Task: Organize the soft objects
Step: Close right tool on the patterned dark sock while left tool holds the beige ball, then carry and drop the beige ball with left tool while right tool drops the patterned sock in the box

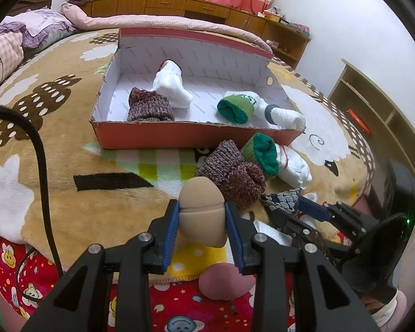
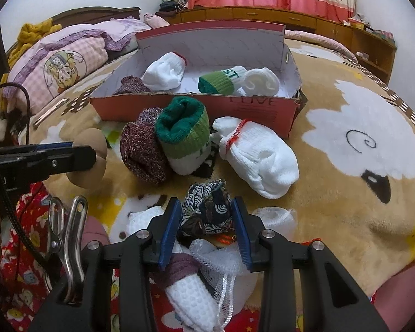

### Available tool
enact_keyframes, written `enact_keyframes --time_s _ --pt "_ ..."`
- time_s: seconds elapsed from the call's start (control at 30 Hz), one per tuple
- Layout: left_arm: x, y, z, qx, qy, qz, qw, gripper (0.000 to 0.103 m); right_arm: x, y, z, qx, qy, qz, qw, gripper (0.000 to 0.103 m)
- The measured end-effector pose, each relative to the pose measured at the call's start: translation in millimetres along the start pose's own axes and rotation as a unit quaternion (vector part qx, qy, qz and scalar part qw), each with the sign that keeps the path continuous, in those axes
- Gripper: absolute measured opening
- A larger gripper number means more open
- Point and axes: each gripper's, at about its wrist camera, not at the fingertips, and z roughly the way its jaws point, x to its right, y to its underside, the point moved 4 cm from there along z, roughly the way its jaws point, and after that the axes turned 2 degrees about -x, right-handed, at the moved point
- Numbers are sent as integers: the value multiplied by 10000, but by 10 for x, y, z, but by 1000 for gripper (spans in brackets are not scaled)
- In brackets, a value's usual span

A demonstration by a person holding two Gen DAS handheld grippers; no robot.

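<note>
My left tongs (image 1: 202, 221) clench the tan sponge (image 1: 201, 215), bound for the box (image 1: 185, 135) ahead; my right tongs (image 2: 206, 227) straddle the patterned pouch (image 2: 207, 207), grip uncertain.

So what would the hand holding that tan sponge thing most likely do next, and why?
Probably carry it forward and over the front wall of the shoebox before letting go. The left gripper is clamped on the tan sponge, well short of the box, with loose sock bundles lying between. Several rolled socks already sit inside with bare floor among them, so there seems to be room.
</note>
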Motion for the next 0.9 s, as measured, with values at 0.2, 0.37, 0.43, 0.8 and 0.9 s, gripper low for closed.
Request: enact_keyframes --time_s 0.2,0.37,0.43,0.8,0.9 --pt "16 -23 -12 25 -1 38 10000 35 54 -32 -73 105 -133 242 9996 35" --pt "67 -130 -53 126 -18 117 9999 35 53 -119 -193 228 -229 228 9992 35" --pt "92 -200 -74 187 -20 157 9997 35 47 -153 -237 284 -257 218 9990 35" --pt "176 -718 -56 488 -140 380 9980 35 116 -373 -422 482 -333 202 9981 35" --pt "176 -824 11 498 -193 408 9977 35 130 -444 -442 507 -342 186 9980 35"
